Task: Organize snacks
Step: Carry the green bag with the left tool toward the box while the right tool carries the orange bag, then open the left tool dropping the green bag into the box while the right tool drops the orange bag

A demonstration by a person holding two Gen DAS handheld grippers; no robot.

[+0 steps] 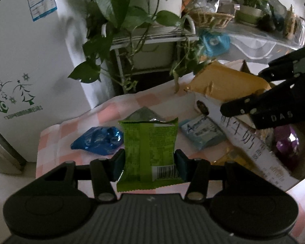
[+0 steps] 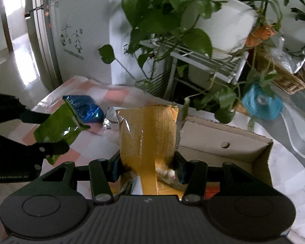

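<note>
My left gripper (image 1: 149, 162) is shut on a green snack packet (image 1: 150, 140) and holds it above the pink-checked tablecloth (image 1: 109, 111). It also shows in the right wrist view (image 2: 61, 126). My right gripper (image 2: 147, 165) is shut on a yellow snack bag (image 2: 148, 134), held over the open cardboard box (image 2: 223, 140). In the left wrist view the yellow bag (image 1: 225, 83) and the box (image 1: 254, 142) are at right. A blue foil packet (image 1: 97, 140), a silver packet (image 1: 144, 113) and a light blue packet (image 1: 203, 132) lie on the cloth.
A purple packet (image 1: 286, 142) and other snacks lie inside the box. A white fridge (image 1: 30, 61) stands at left. A potted vine on a white wire rack (image 2: 203, 61) hangs behind the table. A wicker basket (image 1: 211, 18) and a blue bag (image 2: 262, 101) sit at the back right.
</note>
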